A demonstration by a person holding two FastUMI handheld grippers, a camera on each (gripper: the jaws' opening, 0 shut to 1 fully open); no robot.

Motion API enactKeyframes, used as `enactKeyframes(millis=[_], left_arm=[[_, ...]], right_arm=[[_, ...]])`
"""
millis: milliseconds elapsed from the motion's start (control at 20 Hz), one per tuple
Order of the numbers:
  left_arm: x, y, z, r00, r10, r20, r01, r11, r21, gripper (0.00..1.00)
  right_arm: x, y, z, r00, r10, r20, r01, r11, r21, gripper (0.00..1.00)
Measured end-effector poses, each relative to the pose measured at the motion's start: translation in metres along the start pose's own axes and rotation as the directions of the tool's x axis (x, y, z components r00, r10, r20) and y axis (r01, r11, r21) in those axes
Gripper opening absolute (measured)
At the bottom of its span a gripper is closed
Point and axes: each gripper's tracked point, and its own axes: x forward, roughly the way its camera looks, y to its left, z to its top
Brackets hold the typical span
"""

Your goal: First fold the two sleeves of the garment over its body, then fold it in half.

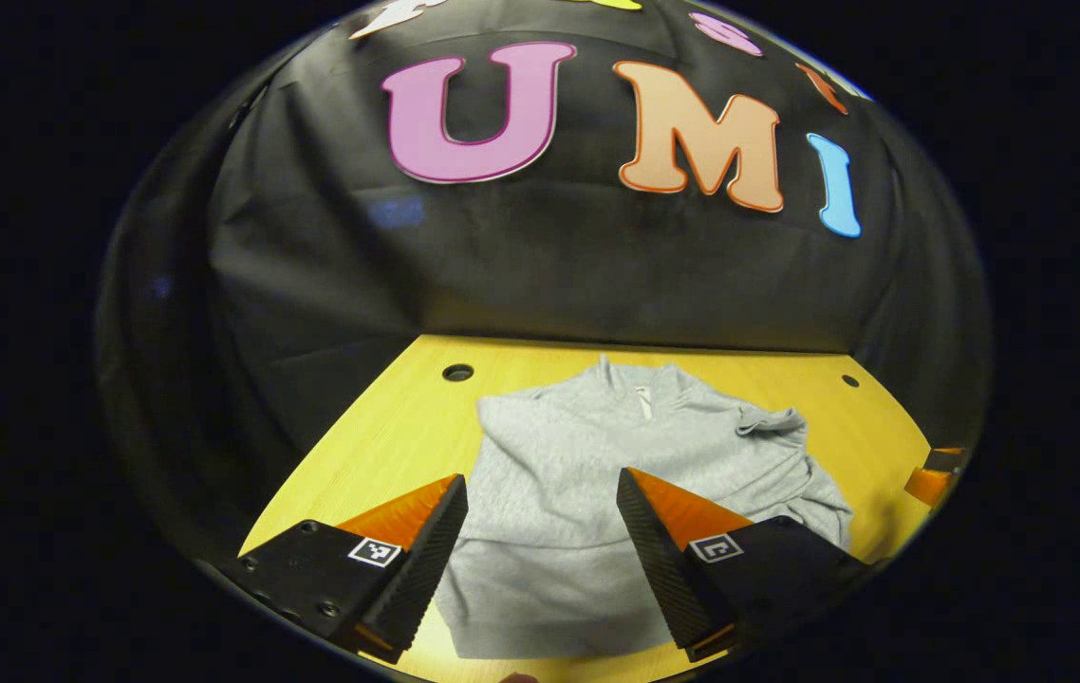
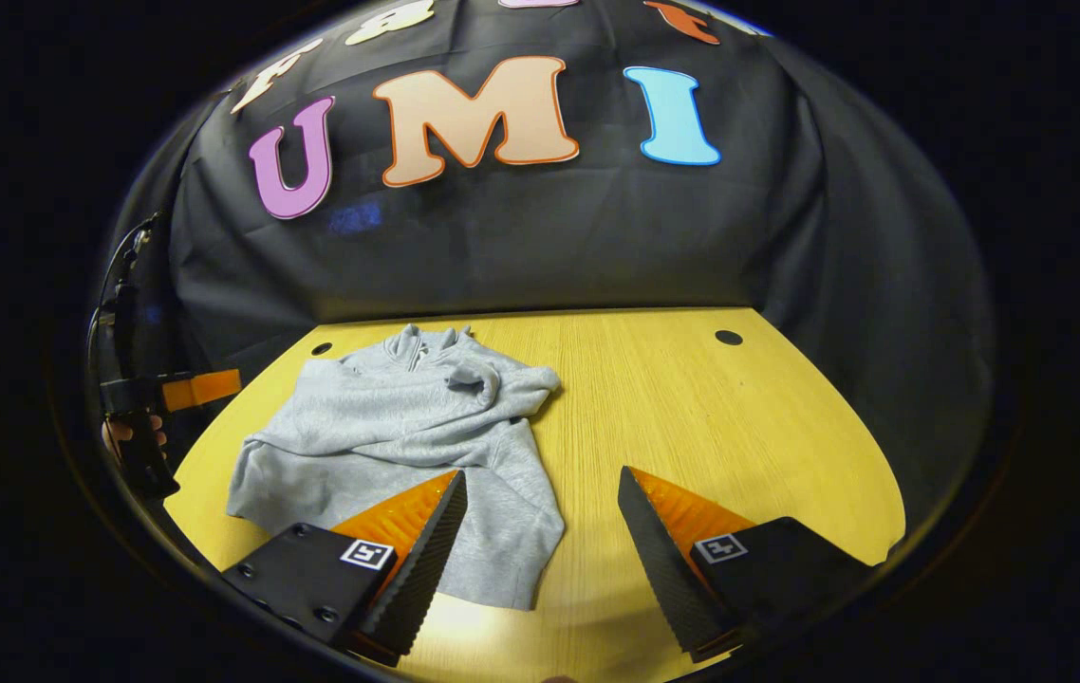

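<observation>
A: What is the top (image 1: 597, 474) like?

B: It is grey and soft, like fuzzy sweater cloth. It has a short collar (image 1: 640, 384) with a little zip. It lies flat on the table (image 1: 379, 446), collar toward the black wall (image 1: 540, 275).

A: And the sleeves?

B: One sleeve (image 2: 493, 384) is bunched in a lumpy roll near the collar, on top of the body. In the right gripper view the other sleeve (image 2: 265, 474) lies along the far side of the top. The bottom hem is straight and close to the near table edge.

A: What is the table like?

B: Yellow wood with thin lines in it. It is smooth, with small round holes (image 1: 457, 372) near the back.

A: What about the grippers?

B: The left gripper (image 1: 542, 531) is open wide above the top and holds nothing. Its fingers (image 1: 431, 560) are black with tiny ridges, shaped like wedges, with orange backs. The right gripper (image 2: 542, 526) is open too, with one finger over the top's edge and one over bare wood.

A: Is there room to move?

B: Yes. There is lots of bare table beside the top in the right gripper view.
</observation>
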Motion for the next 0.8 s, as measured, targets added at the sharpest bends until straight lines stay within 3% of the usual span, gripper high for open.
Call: enactKeyframes(millis=[450, 800], left_arm=[[-0.025, 0.032, -0.114, 0.976, 0.002, -0.22, -0.005, 1.0, -0.011, 0.94], [-0.022, 0.036, -0.166, 0.945, -0.009, -0.327, -0.005, 0.999, -0.045, 0.94]], right_arm=[[0.016, 0.007, -0.054, 0.994, -0.021, -0.107, 0.018, 1.0, -0.026, 0.99], [0.026, 0.014, -0.082, 0.984, -0.028, -0.175, 0.017, 0.998, -0.066, 0.96]])
